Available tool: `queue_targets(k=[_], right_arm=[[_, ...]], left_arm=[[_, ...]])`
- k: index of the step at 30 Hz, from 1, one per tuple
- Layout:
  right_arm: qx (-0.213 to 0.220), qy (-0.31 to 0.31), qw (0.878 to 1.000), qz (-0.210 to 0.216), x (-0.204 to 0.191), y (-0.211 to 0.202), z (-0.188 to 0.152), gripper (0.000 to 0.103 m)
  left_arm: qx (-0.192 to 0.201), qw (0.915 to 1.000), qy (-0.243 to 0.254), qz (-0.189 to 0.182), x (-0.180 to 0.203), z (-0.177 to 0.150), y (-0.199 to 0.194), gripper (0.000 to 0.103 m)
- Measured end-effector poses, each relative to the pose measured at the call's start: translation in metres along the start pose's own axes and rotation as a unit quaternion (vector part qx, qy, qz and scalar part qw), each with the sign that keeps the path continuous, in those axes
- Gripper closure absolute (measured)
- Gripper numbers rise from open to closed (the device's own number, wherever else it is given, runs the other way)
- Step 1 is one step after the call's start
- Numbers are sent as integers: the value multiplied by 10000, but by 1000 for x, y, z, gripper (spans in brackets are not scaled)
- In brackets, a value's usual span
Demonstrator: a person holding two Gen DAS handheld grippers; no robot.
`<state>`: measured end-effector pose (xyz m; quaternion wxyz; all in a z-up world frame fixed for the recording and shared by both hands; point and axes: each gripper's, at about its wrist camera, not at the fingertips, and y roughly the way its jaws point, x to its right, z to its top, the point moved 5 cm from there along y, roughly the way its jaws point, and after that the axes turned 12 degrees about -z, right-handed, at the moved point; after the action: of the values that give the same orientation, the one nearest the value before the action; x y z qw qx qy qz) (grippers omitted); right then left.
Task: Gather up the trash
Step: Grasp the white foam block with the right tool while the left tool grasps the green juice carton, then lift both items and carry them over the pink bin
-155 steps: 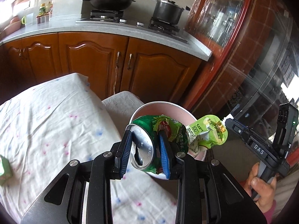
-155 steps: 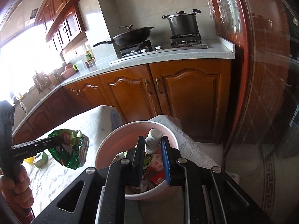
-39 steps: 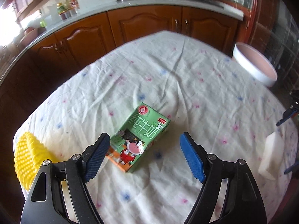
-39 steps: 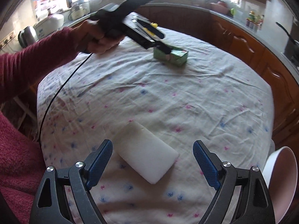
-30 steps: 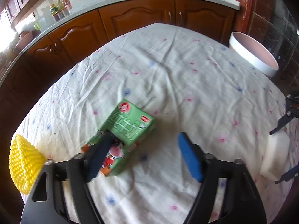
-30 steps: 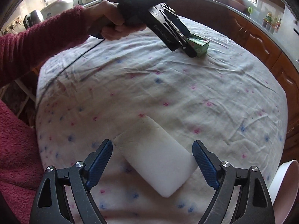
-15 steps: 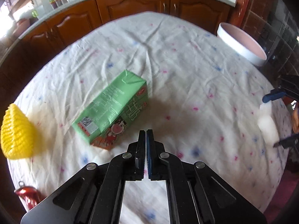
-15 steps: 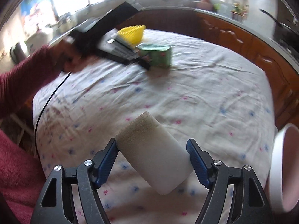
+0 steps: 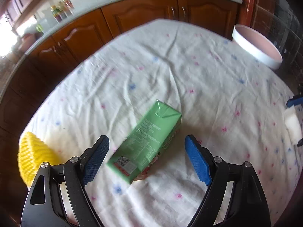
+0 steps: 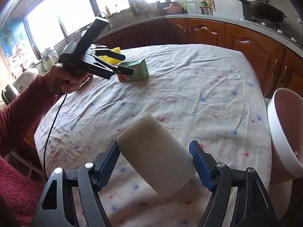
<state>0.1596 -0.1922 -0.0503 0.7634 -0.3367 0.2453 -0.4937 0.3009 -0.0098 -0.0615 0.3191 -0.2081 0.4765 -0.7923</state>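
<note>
A green milk carton [image 9: 149, 141] lies on its side on the white dotted tablecloth [image 9: 170, 71]. My left gripper [image 9: 145, 160] is open above it, one jaw on each side, not touching. The carton also shows in the right wrist view [image 10: 136, 71], under the left gripper [image 10: 121, 62]. My right gripper [image 10: 154, 164] is shut on a white sponge block [image 10: 155, 157] and holds it above the cloth. The sponge shows at the right edge of the left wrist view [image 9: 293, 125]. The pink-and-white trash bin [image 9: 255, 46] stands off the table's far right; it also appears at the right of the right wrist view [image 10: 284, 136].
A yellow foam net [image 9: 32, 157] lies at the table's left edge. Wooden kitchen cabinets [image 9: 142, 13] and a counter run behind the table. A wok [image 10: 265, 9] sits on the stove. A cable [image 10: 51, 128] hangs from the left gripper over the table edge.
My left gripper has opened from shut and come down over the carton. My right gripper has closed on the sponge and lifted it off the cloth.
</note>
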Motion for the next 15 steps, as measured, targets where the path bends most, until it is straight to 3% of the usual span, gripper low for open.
queue_targets(k=[3, 5, 10, 15], right_arm=[[-83, 10, 9999, -120, 2, 2, 0, 27], [-180, 100, 9996, -200, 7, 7, 0, 27], [-345, 409, 9984, -195, 17, 16, 0, 23], [-357, -51, 9993, -121, 11, 14, 0, 18]], left_arm=[[26, 10000, 43, 13, 6, -2, 1, 62], [136, 9996, -116, -202, 12, -4, -5, 68], [227, 9989, -327, -248, 29, -16, -10, 70], [597, 9937, -649, -692, 53, -30, -29, 70]])
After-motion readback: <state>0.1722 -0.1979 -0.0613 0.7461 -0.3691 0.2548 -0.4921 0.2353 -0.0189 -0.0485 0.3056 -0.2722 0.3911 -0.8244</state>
